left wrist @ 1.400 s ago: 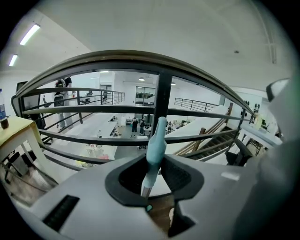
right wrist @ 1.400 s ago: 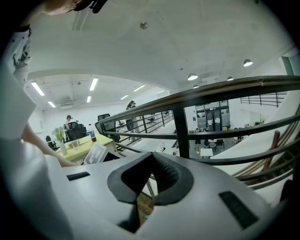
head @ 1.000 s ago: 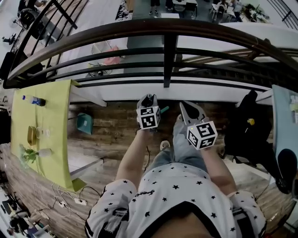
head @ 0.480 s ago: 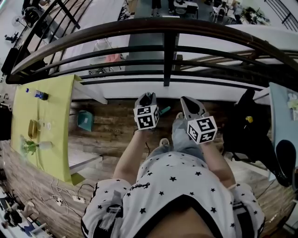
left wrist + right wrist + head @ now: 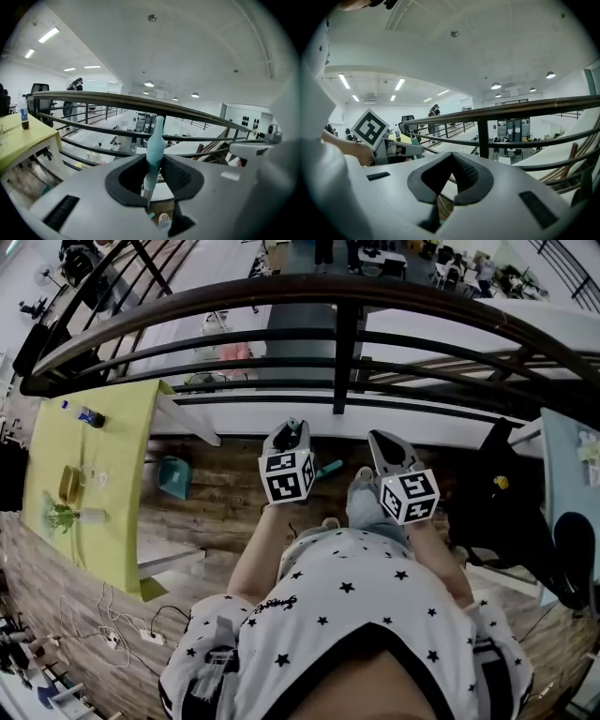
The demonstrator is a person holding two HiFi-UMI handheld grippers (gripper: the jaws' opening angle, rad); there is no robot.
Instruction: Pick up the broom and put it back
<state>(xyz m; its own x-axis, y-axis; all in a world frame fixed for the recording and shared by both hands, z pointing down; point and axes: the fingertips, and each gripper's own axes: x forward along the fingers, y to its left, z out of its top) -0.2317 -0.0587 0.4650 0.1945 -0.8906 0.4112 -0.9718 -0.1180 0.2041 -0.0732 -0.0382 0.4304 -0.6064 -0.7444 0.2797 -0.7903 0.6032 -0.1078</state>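
The broom shows as a pale teal handle standing upright between the left gripper's jaws, with the pads pressing on it from both sides. In the head view a short teal piece of the broom sticks out just right of my left gripper. That gripper is held in front of the person's body, near the railing. My right gripper is beside it to the right, its pads meeting at the tip with nothing between them. In the right gripper view the left gripper's marker cube appears at the left.
A dark metal railing runs across just ahead, with a drop to a lower floor behind it. A yellow-green table with a bottle stands at the left, a teal dustpan-like thing beside it. A black object stands at the right. Cables lie on the wooden floor.
The left gripper has risen with the teal handle still in its jaws. The right gripper has shifted slightly. The head view has tilted a little.
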